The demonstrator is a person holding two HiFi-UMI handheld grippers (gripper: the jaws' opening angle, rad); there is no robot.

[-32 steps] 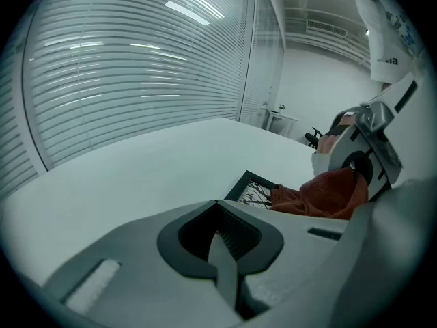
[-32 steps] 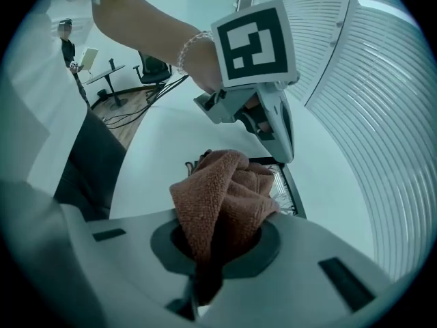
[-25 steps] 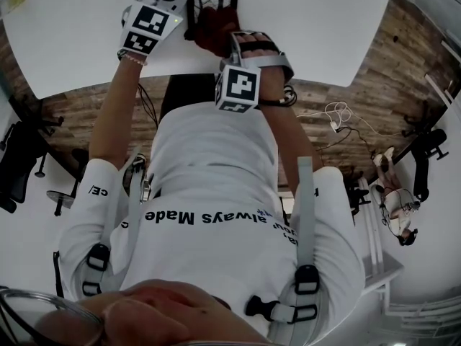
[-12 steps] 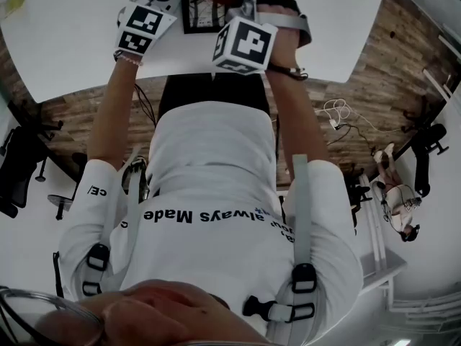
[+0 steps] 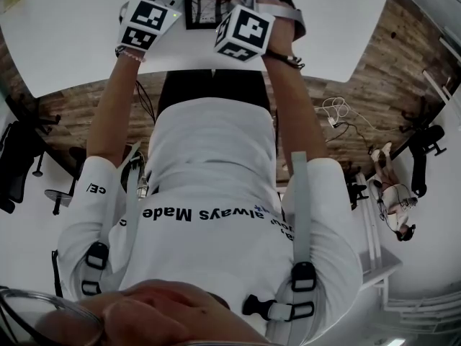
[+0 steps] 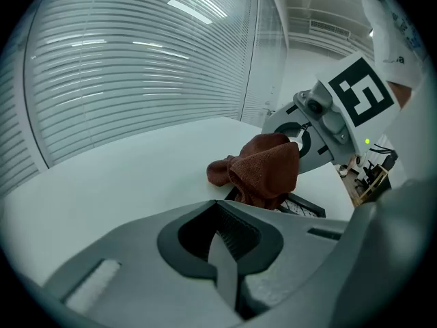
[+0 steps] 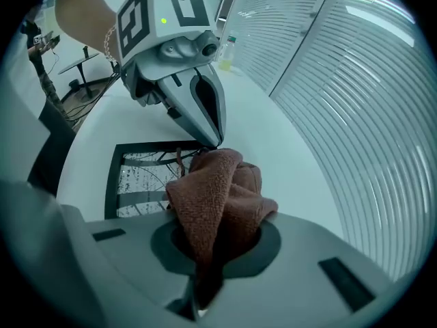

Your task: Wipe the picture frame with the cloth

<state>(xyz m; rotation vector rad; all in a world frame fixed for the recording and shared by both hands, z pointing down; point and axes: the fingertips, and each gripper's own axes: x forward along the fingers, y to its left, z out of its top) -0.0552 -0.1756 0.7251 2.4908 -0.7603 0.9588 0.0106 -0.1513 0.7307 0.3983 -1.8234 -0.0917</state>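
We were in the wiping step: our right gripper [image 7: 202, 282] had its jaws pinched on the brown cloth [image 7: 220, 186], and the cloth's bunched free end lay on one end of the picture frame [image 7: 111, 176], covering part of the print there. The frame lay flat on the white table [image 6: 116, 176], directly under both tools in the head view. Our left gripper [image 7: 213, 137] had its jaws pressed together with nothing between them, and its tip was down at the frame's border just beside the cloth. We judged it was steadying the frame, though we could not tell how hard it bore. We judged the wipe far from done, since the cloth sat over only that end. The next move called for dragging the cloth across the frame to its opposite border, pinch tight and cloth flat, with the left tip stopping the frame from sliding
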